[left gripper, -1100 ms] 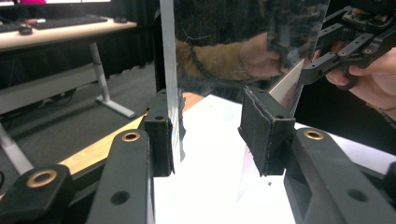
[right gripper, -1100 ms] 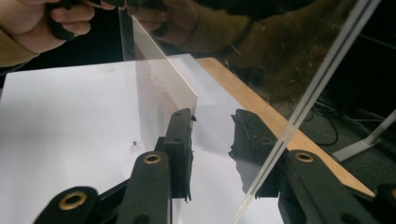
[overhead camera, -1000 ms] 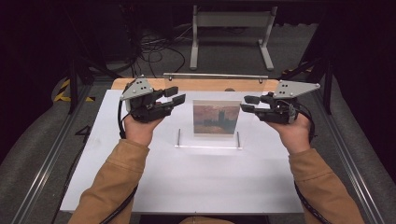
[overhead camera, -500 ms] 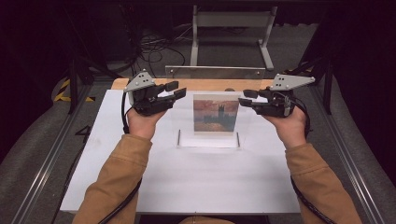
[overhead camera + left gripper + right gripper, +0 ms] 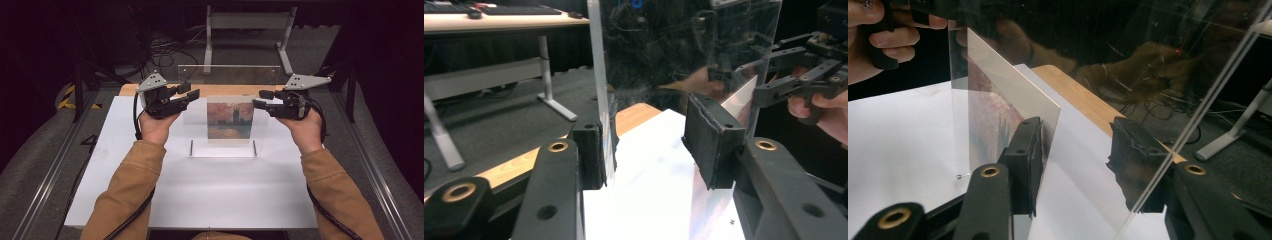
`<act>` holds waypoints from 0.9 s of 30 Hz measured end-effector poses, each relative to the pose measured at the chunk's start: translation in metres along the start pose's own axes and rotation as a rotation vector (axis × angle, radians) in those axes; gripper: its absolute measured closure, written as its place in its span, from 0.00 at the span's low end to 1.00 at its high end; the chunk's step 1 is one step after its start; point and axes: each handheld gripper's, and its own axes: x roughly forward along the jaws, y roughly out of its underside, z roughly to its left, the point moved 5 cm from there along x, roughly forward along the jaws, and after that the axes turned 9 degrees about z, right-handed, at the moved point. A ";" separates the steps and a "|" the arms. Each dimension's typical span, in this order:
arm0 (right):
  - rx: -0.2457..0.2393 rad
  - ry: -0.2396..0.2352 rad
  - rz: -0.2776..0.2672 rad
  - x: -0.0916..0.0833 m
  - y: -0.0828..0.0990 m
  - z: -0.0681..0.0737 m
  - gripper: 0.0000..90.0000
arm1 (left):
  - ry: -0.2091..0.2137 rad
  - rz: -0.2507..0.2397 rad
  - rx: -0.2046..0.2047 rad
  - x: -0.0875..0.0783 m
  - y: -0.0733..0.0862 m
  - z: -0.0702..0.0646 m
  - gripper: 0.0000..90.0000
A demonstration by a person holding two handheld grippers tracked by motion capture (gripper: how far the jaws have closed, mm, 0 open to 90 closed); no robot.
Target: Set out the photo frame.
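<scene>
Moved inward since a second ago, both grippers, jaws just opening. Now flanking the clear acrylic frame point(image 5: 223, 120) standing upright near the counter point(image 5: 200, 190) far edge, picture sheet point(image 5: 230, 120) inside. Left gripper point(image 5: 192, 95) fingers point(image 5: 711, 140) released, straddling the frame's side edge, one pad close against a panel. Right gripper point(image 5: 260, 102) fingers point(image 5: 1028, 150) likewise released around the opposite edge. No readable writing.
</scene>
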 end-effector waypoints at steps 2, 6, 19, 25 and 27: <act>-0.008 0.017 -0.006 0.001 0.000 0.000 0.54 | -0.011 0.009 0.001 0.001 0.002 0.000 0.58; 0.026 0.021 -0.018 0.001 0.004 -0.002 0.35 | 0.005 0.008 -0.010 0.001 0.004 0.000 0.46; 0.049 0.050 -0.031 -0.024 0.016 0.001 0.07 | -0.045 0.074 0.019 -0.022 0.016 -0.006 0.19; 0.061 0.029 -0.028 -0.054 0.031 0.014 0.01 | -0.039 0.119 0.007 -0.053 0.037 -0.017 0.16; 0.066 0.018 -0.027 -0.061 0.036 0.019 0.01 | -0.033 0.131 0.006 -0.061 0.043 -0.020 0.16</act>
